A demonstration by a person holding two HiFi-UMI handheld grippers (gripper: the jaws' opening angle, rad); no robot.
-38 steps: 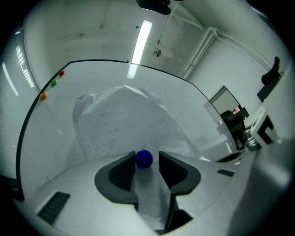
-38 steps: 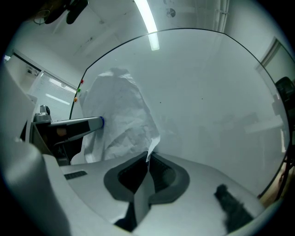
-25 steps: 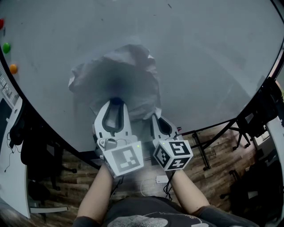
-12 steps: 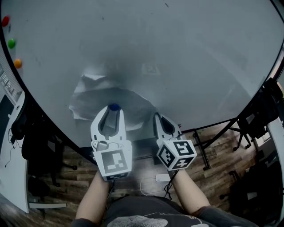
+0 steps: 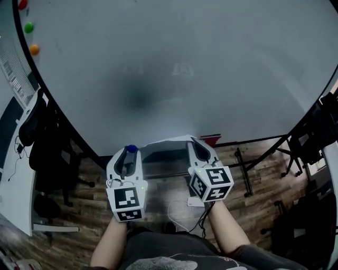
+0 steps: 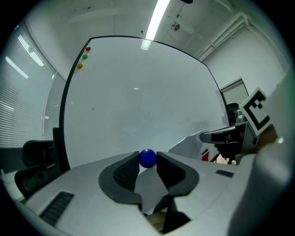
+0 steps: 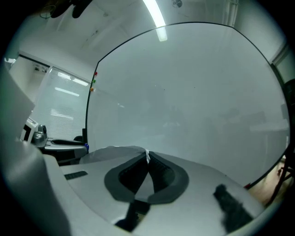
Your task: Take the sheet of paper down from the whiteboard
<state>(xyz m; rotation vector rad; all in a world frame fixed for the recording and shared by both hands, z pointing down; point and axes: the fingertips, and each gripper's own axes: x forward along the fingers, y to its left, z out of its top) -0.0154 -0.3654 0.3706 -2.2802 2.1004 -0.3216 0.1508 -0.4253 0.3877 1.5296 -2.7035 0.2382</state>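
The white sheet of paper (image 5: 165,142) is off the whiteboard (image 5: 174,74) and stretches nearly level between my two grippers, below the board's lower edge. My left gripper (image 5: 131,150) is shut on a blue ball magnet (image 6: 147,158), which sits between its fingertips, and the paper (image 6: 190,142) runs beneath and to the right of it. My right gripper (image 5: 194,143) is shut on the sheet's other edge. In the right gripper view a thin white edge is pinched at the right gripper's (image 7: 147,159) tips, and the sheet (image 7: 110,152) spreads off to the left.
Red (image 5: 22,4), green (image 5: 28,27) and orange (image 5: 34,49) magnets sit at the board's top left. An office chair (image 5: 39,132) stands to the left. The board's stand legs (image 5: 244,171) and a white adapter with cable (image 5: 194,201) are on the wooden floor.
Both grippers have come down and back from the board's face to below its lower edge. The crumpled sheet came away with them and now lies flat between them.
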